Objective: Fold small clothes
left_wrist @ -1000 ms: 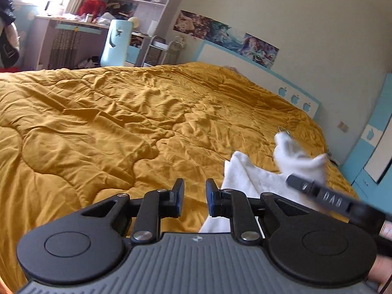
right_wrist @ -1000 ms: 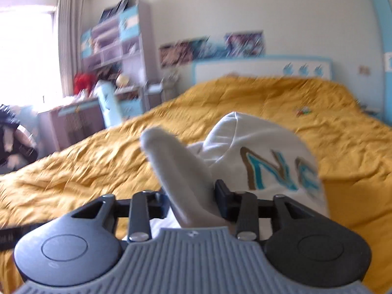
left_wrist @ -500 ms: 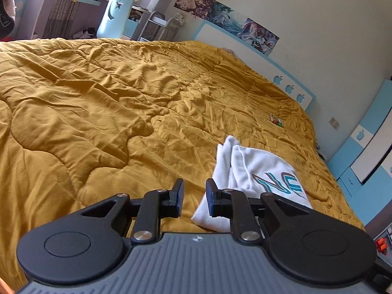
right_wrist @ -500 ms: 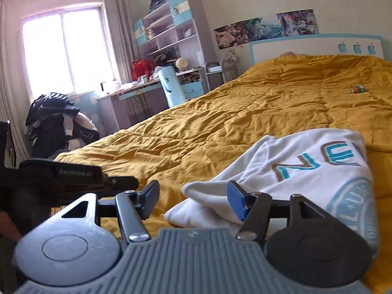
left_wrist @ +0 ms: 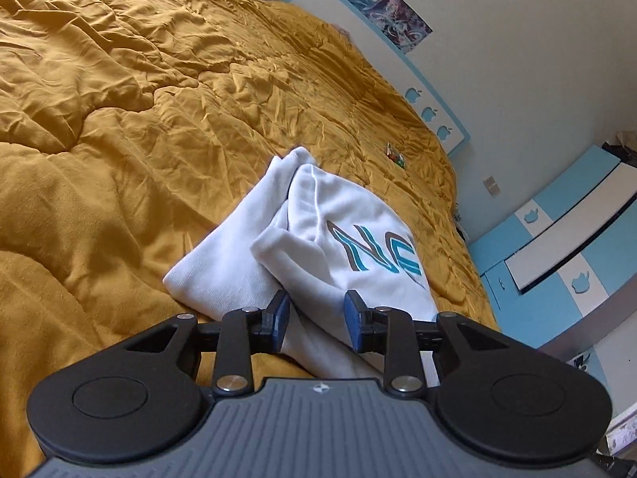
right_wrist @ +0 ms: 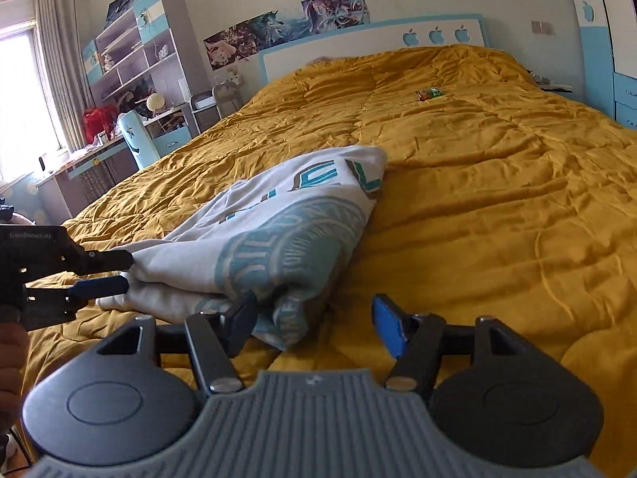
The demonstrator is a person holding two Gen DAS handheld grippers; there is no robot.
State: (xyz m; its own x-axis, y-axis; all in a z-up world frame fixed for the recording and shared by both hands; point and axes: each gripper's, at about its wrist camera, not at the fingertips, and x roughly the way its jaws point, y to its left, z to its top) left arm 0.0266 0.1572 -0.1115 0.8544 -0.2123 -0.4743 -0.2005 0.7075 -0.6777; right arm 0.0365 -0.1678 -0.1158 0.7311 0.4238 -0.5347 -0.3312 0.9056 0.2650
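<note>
A white shirt (left_wrist: pixel 318 247) with teal lettering lies bunched and partly folded on the mustard-yellow bedspread (left_wrist: pixel 119 119). It also shows in the right wrist view (right_wrist: pixel 278 231), teal round print up. My left gripper (left_wrist: pixel 317 320) is open, its fingers straddling the shirt's near edge; from the right wrist view (right_wrist: pixel 113 273) its fingers sit at the shirt's left end. My right gripper (right_wrist: pixel 314 324) is open wide at the shirt's near right corner, holding nothing.
A small green and red packet (right_wrist: pixel 429 93) lies further up the bed. The white and blue headboard (right_wrist: pixel 374 40) stands at the far end. A desk, blue chair (right_wrist: pixel 133 135) and shelves stand left of the bed. Blue cabinets (left_wrist: pixel 557 231) stand on the right.
My right gripper let go of the white fabric it was shut on and opened wide. My left gripper opened and moved in to the shirt's edge. The shirt dropped onto the bed.
</note>
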